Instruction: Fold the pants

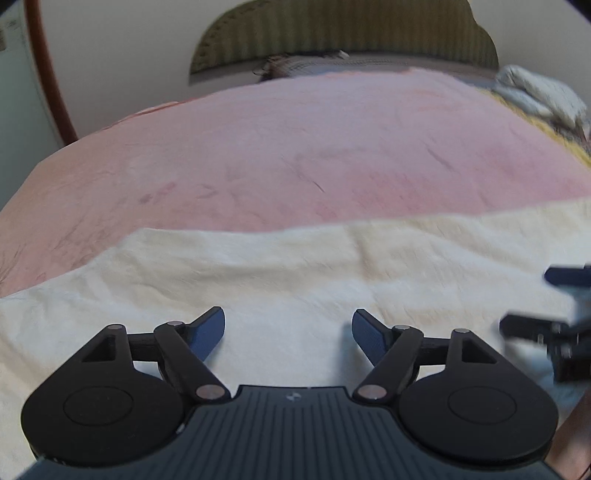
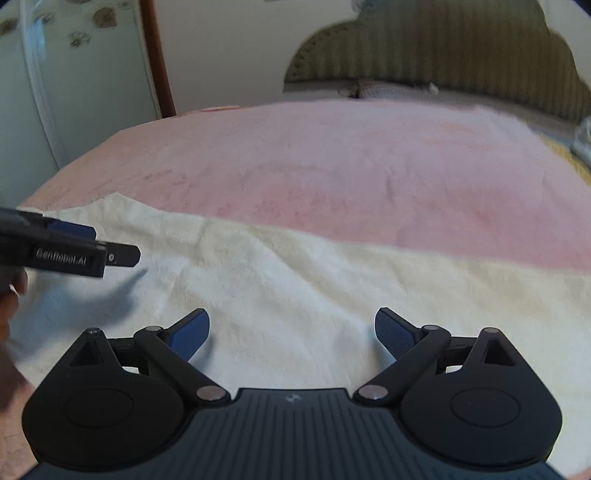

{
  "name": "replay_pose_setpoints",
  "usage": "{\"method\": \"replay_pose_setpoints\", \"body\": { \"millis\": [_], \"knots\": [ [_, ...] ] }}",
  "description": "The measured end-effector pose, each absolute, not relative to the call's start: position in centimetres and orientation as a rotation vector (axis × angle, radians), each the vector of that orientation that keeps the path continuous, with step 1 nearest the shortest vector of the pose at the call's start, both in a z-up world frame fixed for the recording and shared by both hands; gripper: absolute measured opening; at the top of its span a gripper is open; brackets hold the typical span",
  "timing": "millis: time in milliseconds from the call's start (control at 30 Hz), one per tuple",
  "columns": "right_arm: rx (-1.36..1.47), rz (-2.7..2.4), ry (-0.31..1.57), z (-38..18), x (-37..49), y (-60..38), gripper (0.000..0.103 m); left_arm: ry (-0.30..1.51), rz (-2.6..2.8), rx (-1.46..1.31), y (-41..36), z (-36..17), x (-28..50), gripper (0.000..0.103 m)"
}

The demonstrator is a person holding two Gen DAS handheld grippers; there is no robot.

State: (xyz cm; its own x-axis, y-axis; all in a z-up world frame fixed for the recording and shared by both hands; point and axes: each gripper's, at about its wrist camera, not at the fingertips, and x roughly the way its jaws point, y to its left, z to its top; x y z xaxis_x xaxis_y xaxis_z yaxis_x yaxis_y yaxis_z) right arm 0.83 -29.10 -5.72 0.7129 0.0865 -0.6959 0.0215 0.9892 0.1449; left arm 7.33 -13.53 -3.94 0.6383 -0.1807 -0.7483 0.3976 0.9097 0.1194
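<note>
Both grippers hang over the near edge of a bed, pointing down and forward at cream fabric. Left gripper has its blue-padded fingers spread wide with nothing between them; only the cloth shows in the gap below. Seen from the right wrist camera it enters at the left edge as a dark bar with white lettering, and part of a hand shows behind it.

Cream pants lie flat across the front of the bed, a wide pale band running from the left edge to the right, lightly creased, with their far edge against the pink bedspread. Which end is the waist cannot be told.

Right gripper is also spread wide, its blue fingers well apart and empty above the same cloth. From the left wrist camera it shows blurred at the right edge.

Beyond the bedspread stands a striped olive headboard, with crumpled white bedding at the far right.
</note>
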Motion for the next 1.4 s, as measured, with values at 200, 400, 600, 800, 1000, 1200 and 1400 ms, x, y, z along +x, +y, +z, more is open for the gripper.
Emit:
{"method": "replay_pose_setpoints", "body": {
  "millis": [200,400,600,800,1000,1200,1400],
  "knots": [
    [0.214,-0.157,0.623,-3.5,-4.4,-33.1,0.097,0.771,-0.412,0.277,-15.0,-3.7,4.5,0.079],
    [0.362,-0.208,0.675,-3.9,-8.0,-39.3,0.097,0.776,-0.486,0.329,-17.4,-4.2,2.8,0.079],
    [0.242,-0.237,0.806,-6.2,-2.2,-43.0,0.1,0.782,-0.475,0.355,-18.2,-4.4,2.6,0.079],
    [0.212,-0.224,0.768,-4.4,-1.7,-42.3,0.099,0.771,-0.494,0.345,-18.6,-3.7,1.9,0.079],
    [0.232,-0.262,0.787,-6.1,-1.8,-43.5,0.099,0.766,-0.54,0.377,-19.5,-4.5,1.1,0.079],
    [0.473,-0.397,0.471,-2.3,-9.8,-44.7,0.099,0.795,-0.533,0.361,-19.3,-5.2,1.7,0.083],
    [0.84,-0.326,0.406,-5.3,-16.7,-46.2,0.099,0.819,-0.538,0.315,-19.0,-4.9,2.2,0.082]
  ]
}}
